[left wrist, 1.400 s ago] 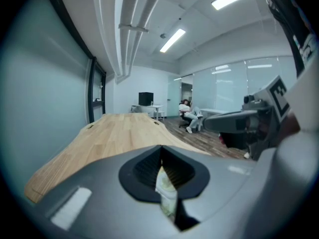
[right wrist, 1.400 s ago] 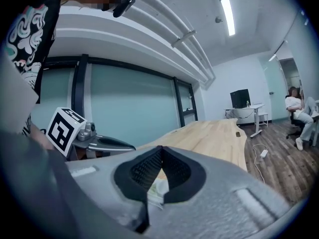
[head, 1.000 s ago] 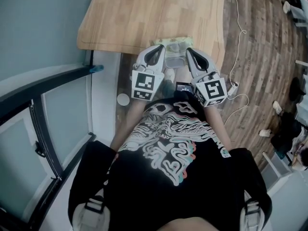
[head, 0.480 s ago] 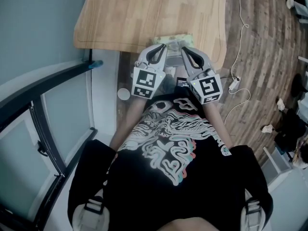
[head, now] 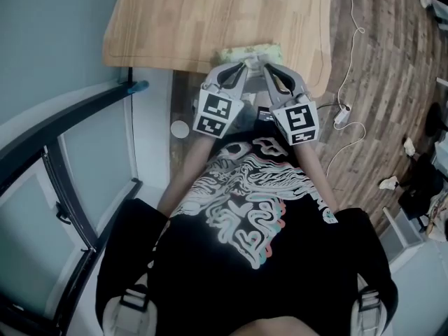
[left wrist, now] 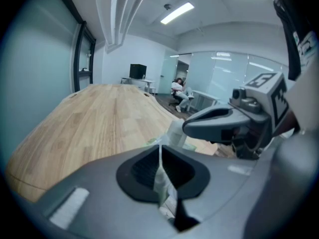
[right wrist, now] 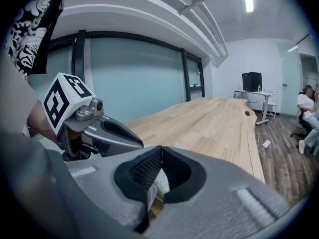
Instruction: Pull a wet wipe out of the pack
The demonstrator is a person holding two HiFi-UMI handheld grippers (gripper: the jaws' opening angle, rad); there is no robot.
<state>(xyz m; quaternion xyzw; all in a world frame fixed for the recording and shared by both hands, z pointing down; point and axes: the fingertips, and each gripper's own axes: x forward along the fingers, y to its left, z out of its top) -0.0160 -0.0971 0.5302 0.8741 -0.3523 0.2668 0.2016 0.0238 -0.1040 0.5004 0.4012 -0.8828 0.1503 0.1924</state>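
Left gripper [left wrist: 159, 149]: jaws closed all the way, pads together, nothing clamped afaict. Right gripper [right wrist: 160, 151] same deal. Both tips sit side by side at the wet wipe pack [head: 252, 50], top center of the head view, on the near edge of the wood table [head: 210, 19]. Can't tell if they're touching it tbh.

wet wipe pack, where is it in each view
Head view: wet wipe pack at the wooden table's near edge, top centre.
Left gripper view: pale, just past the closed jaws, centre.
Right gripper view: probably the pale sliver through the jaw gap.
Shared landmark: the wooden table.
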